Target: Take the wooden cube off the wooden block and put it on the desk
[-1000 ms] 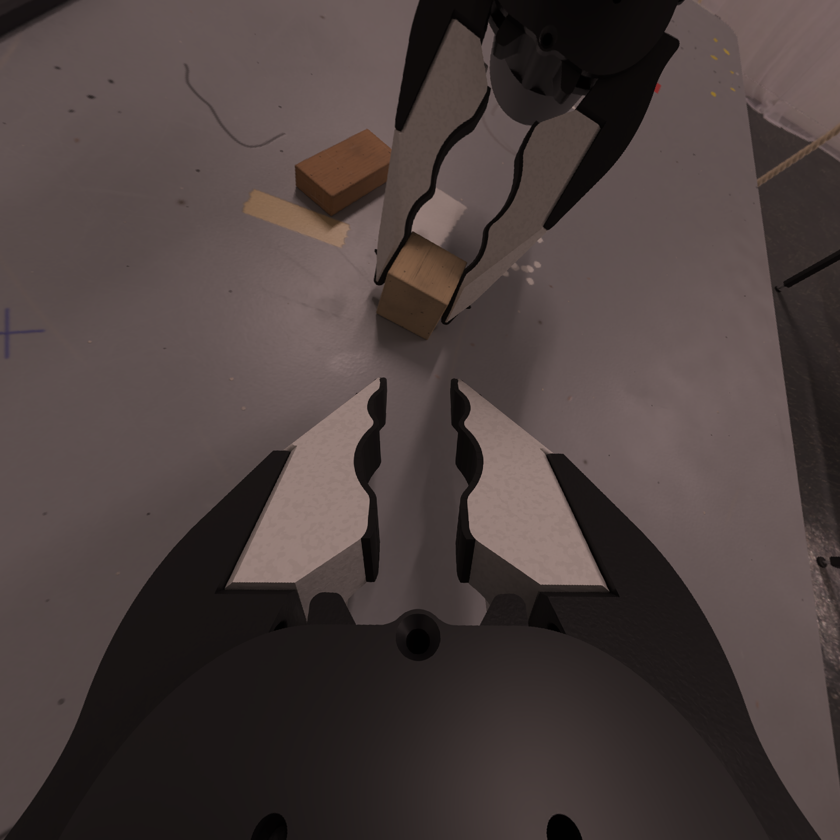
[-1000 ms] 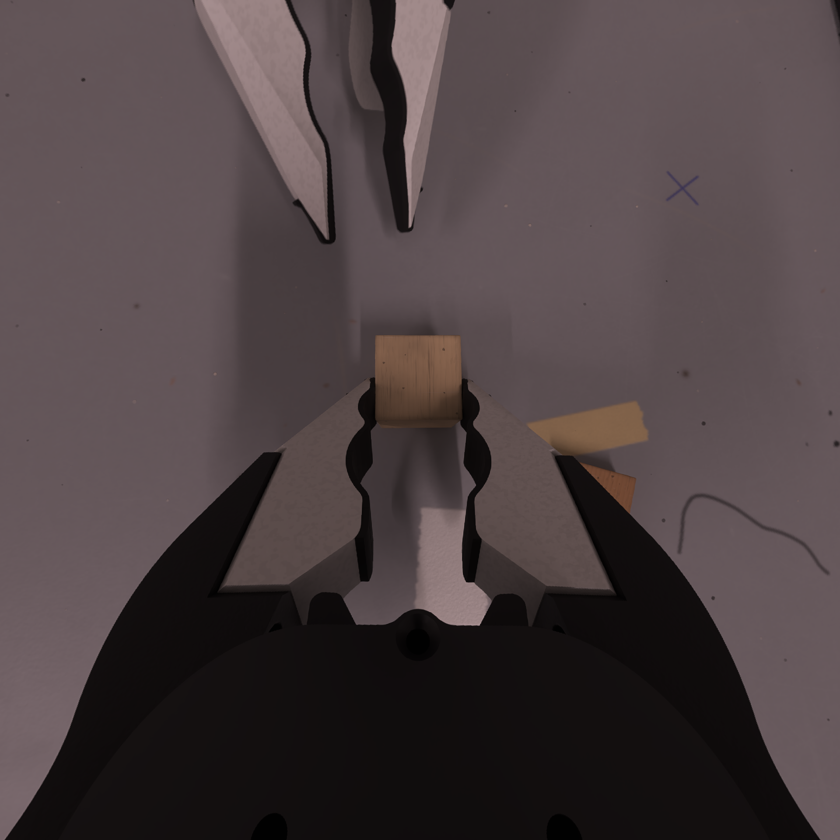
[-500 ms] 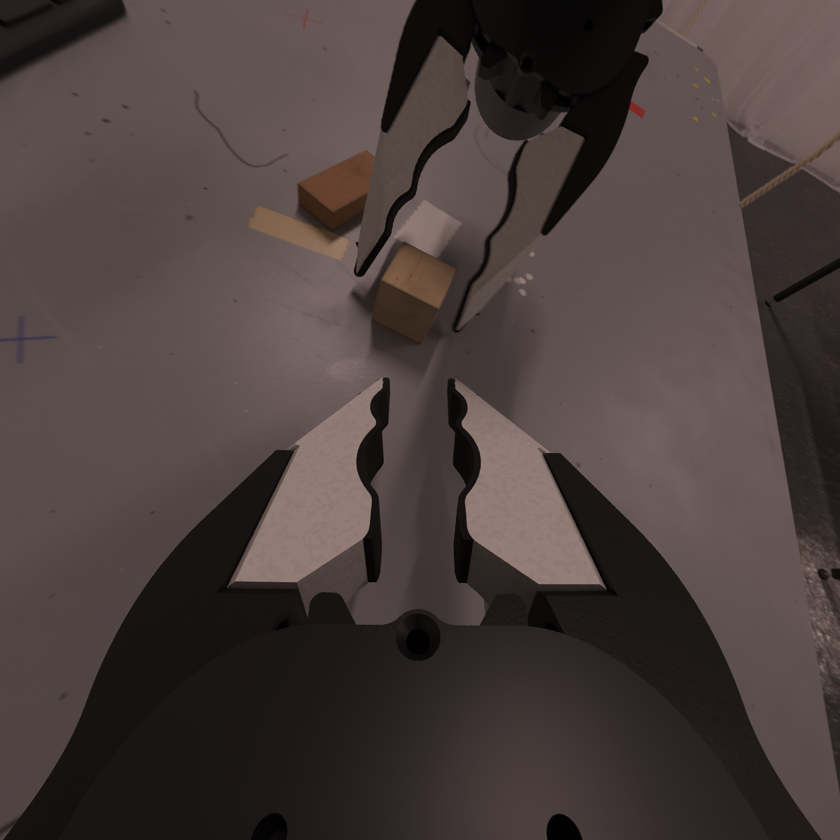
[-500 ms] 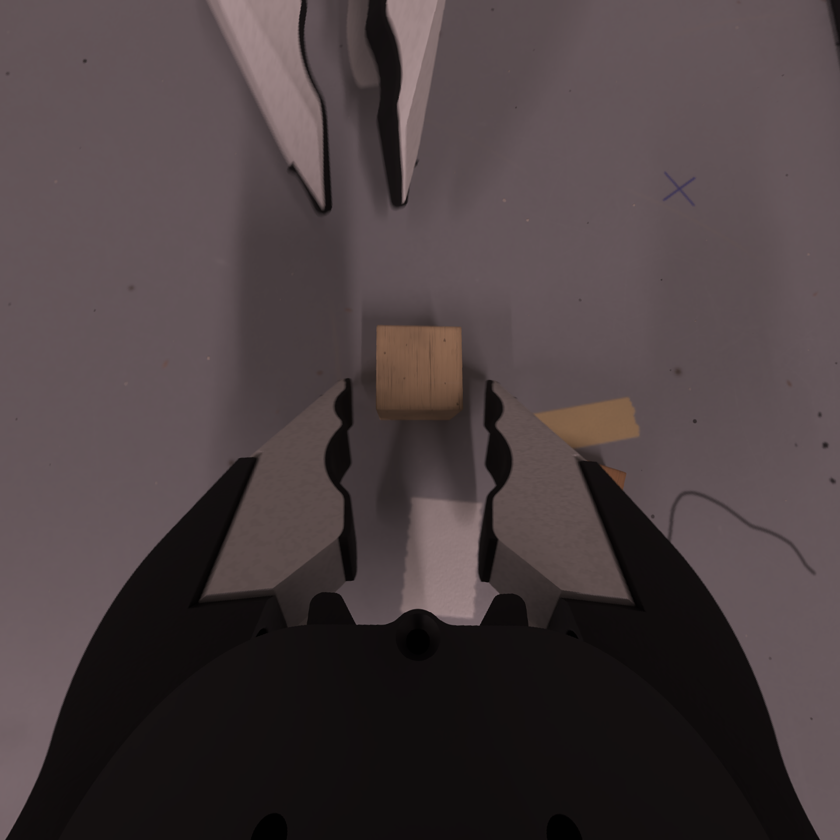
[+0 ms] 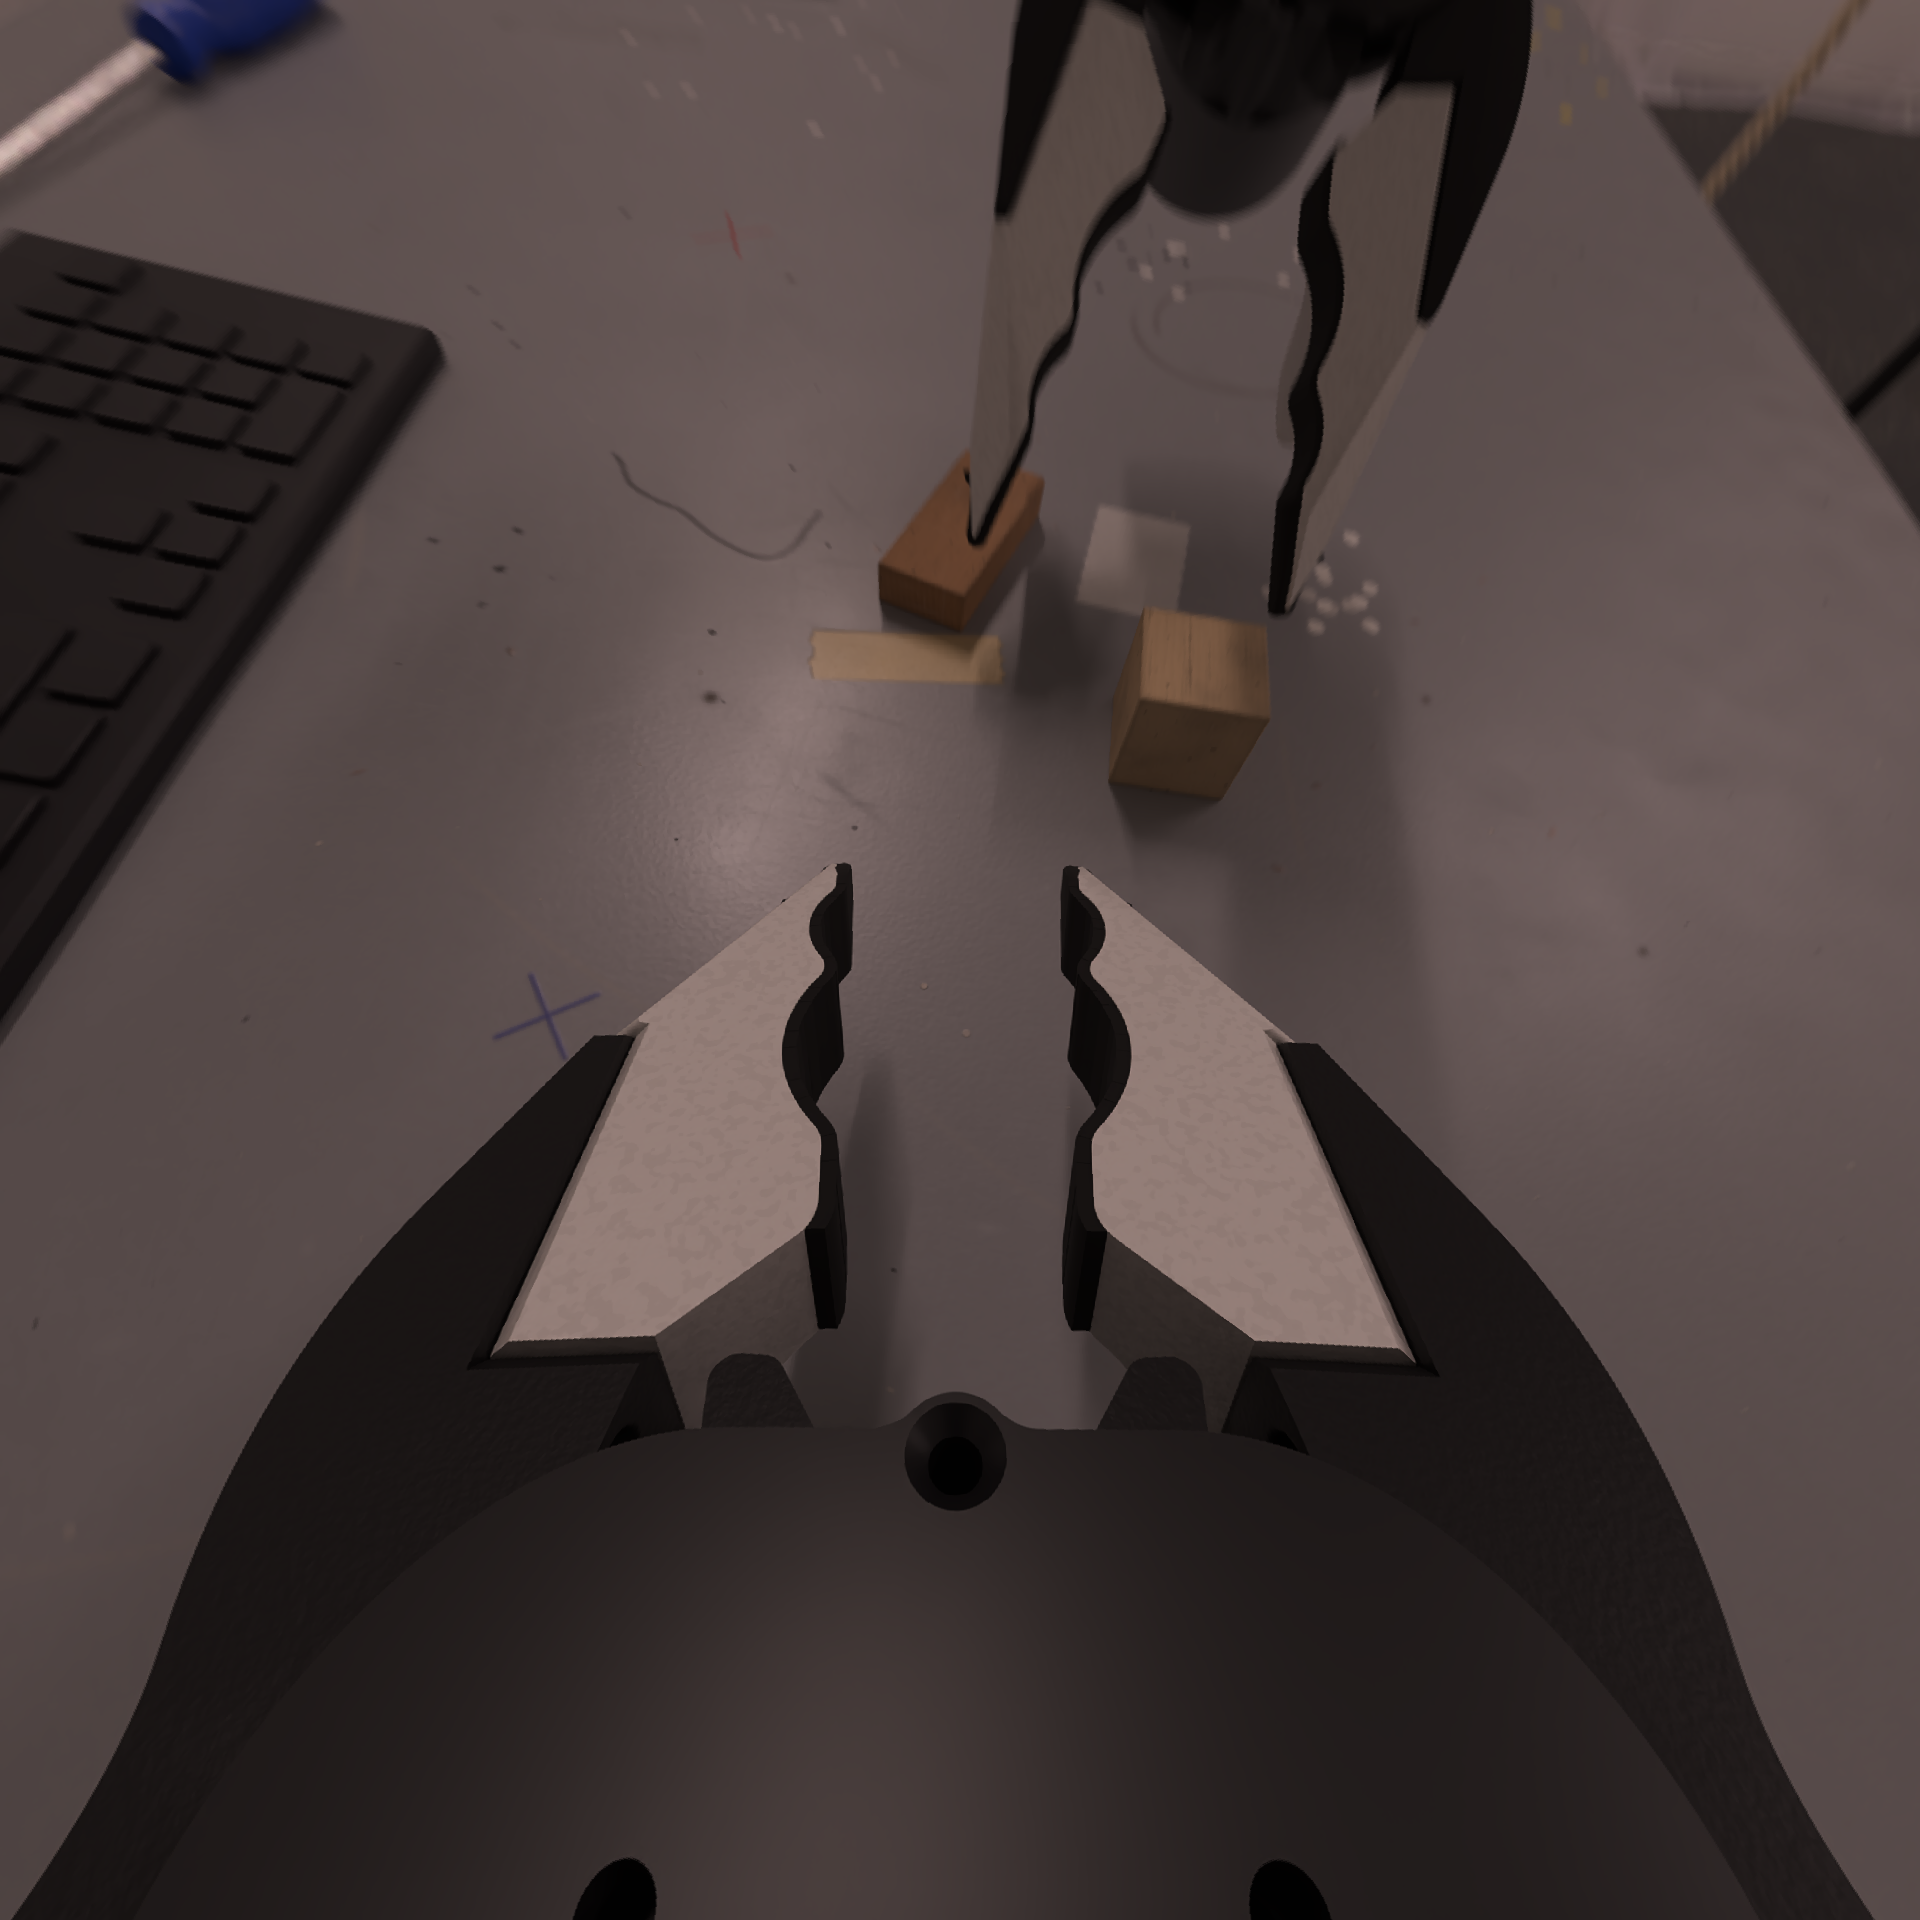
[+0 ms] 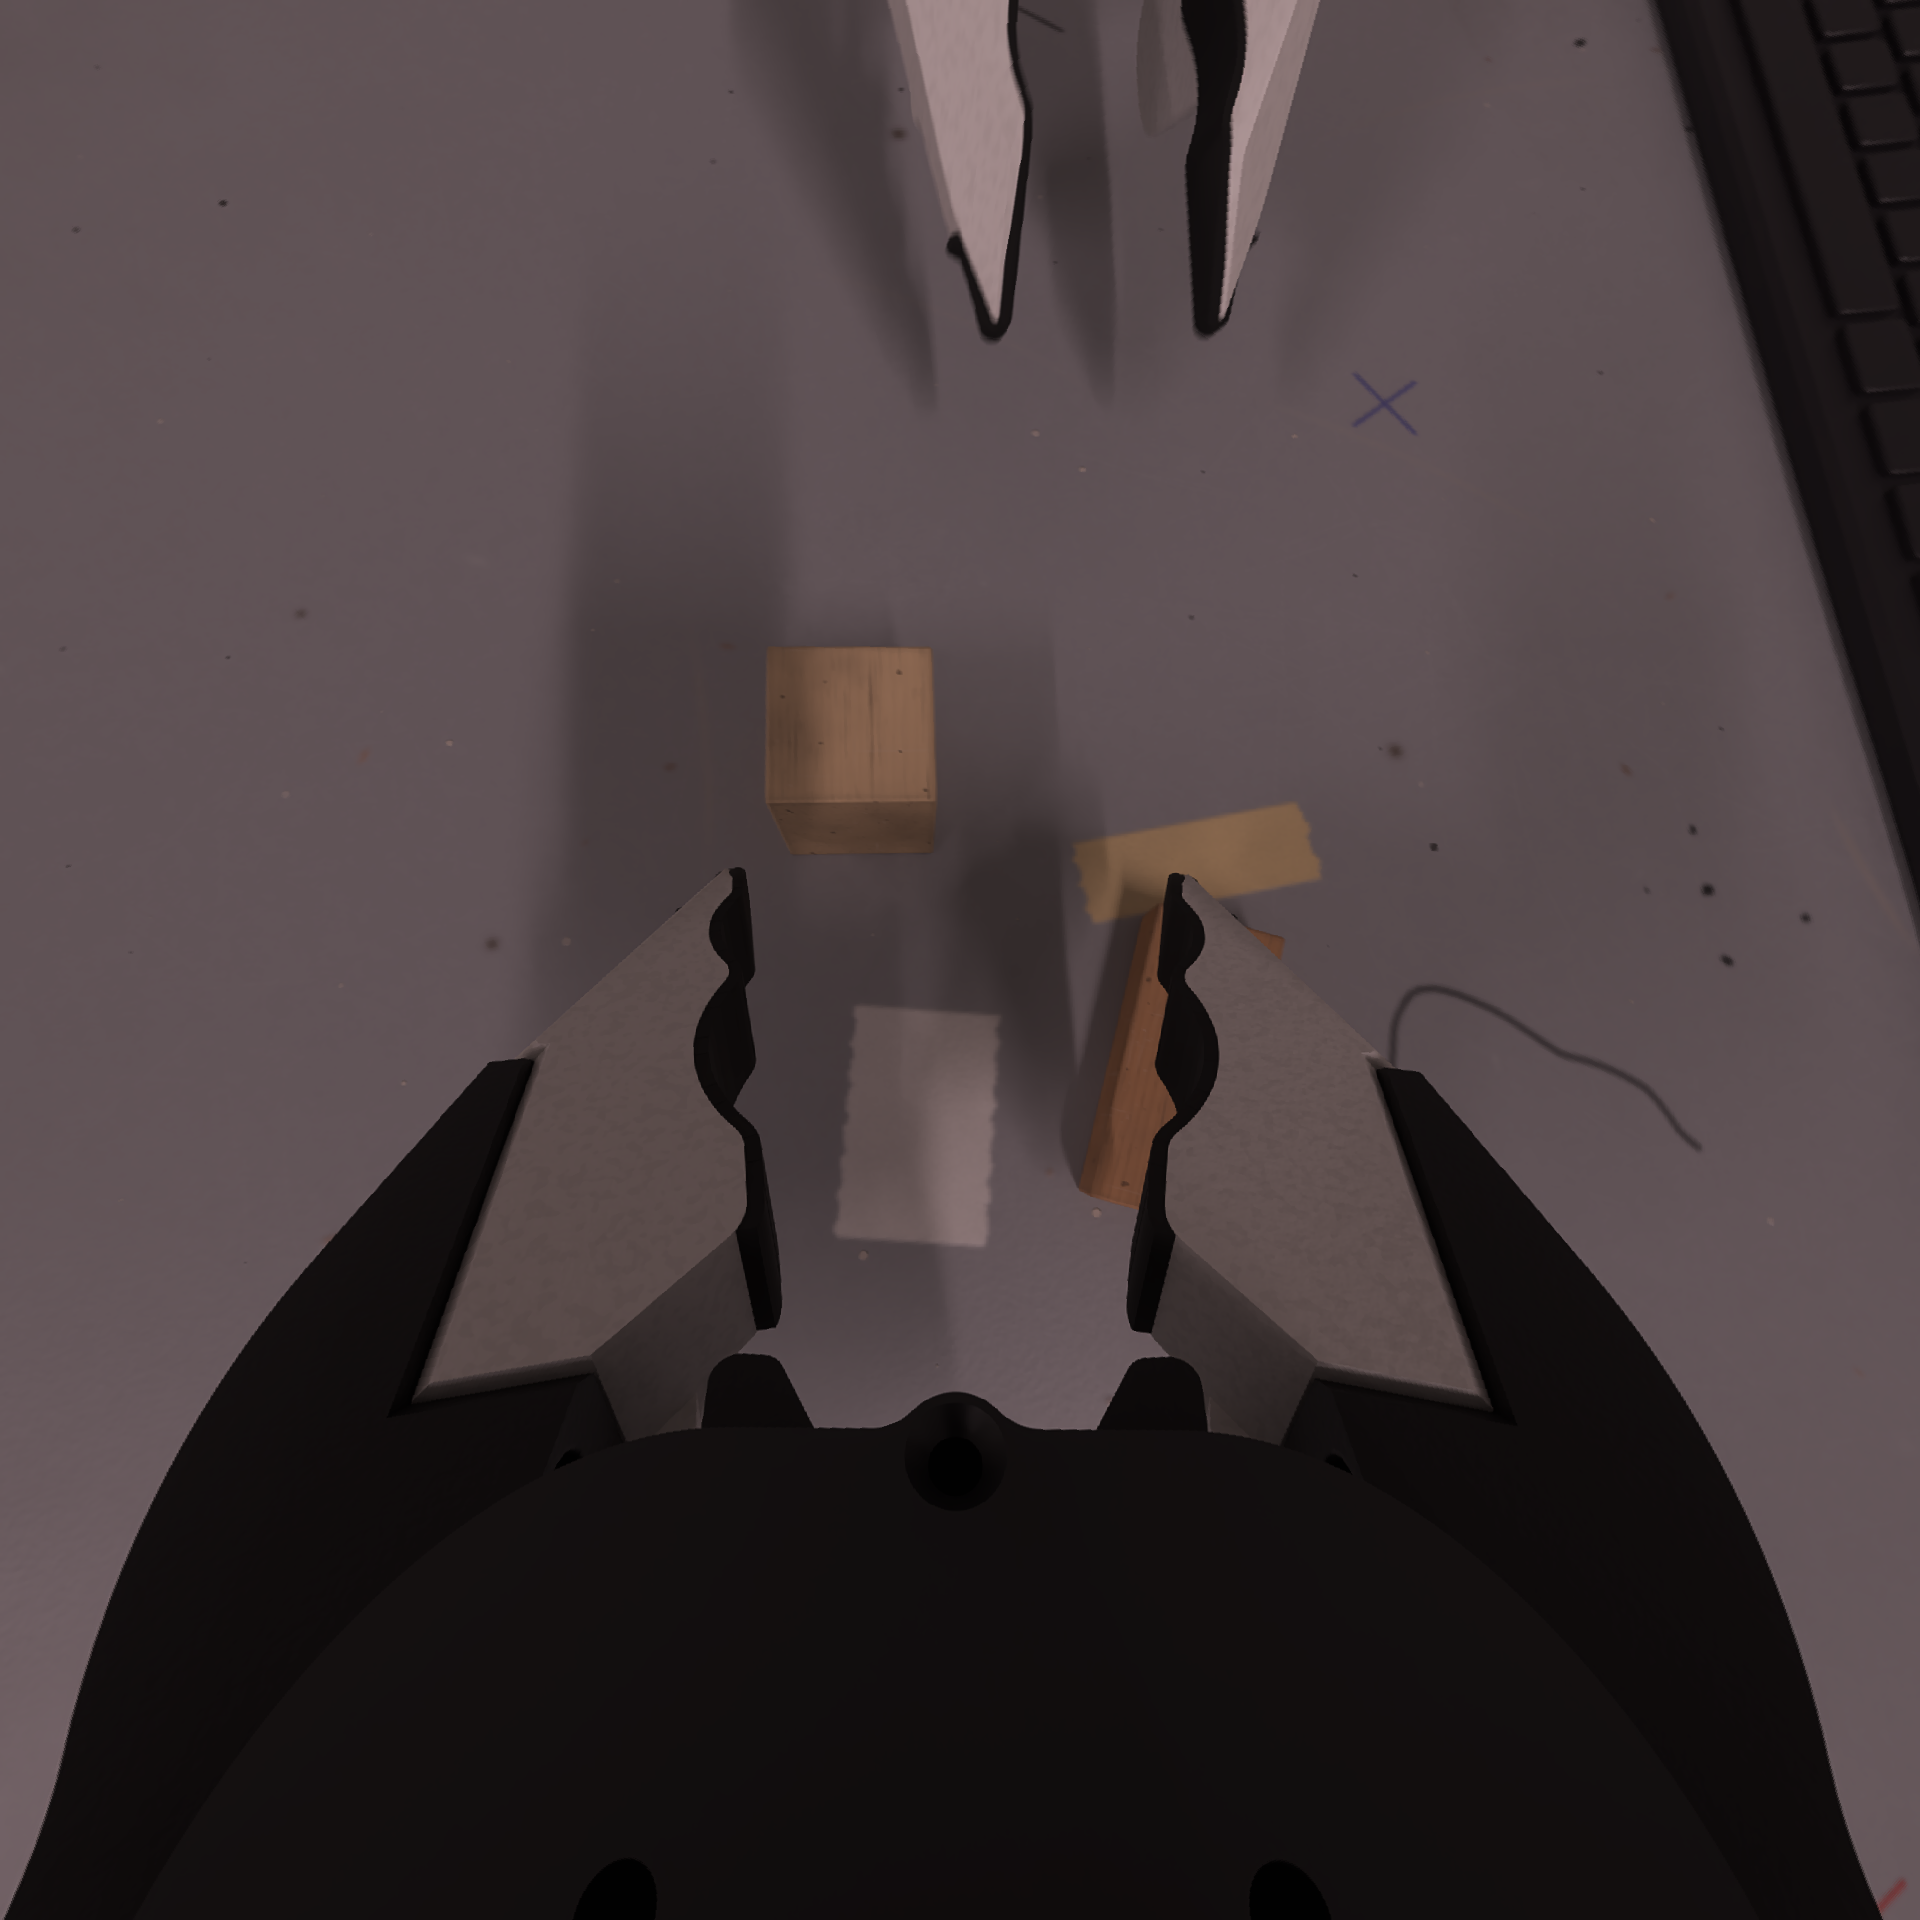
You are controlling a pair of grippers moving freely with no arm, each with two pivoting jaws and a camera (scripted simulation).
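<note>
The light wooden cube (image 5: 1190, 698) stands alone on the grey desk (image 5: 416, 831); it also shows in the right wrist view (image 6: 850, 748). The darker wooden block (image 5: 956, 545) lies apart from it, to its left, partly behind a finger in the right wrist view (image 6: 1127, 1081). My right gripper (image 6: 951, 878) is open and empty, raised above and behind the cube; it shows in the left wrist view (image 5: 1132, 566). My left gripper (image 5: 956, 878) is open and empty, short of the cube; its fingers also show in the right wrist view (image 6: 1101, 322).
A black keyboard (image 5: 156, 540) lies at the left of the desk, also in the right wrist view (image 6: 1849, 312). A strip of tan tape (image 5: 906, 657), a white patch (image 5: 1132, 556), a thin wire (image 5: 717, 520) and a blue-handled tool (image 5: 135, 73) lie on the desk.
My right gripper let go of the cube, opened wider and lifted back away from it. The cube stays on the desk. My left gripper has pulled back and opened a little.
</note>
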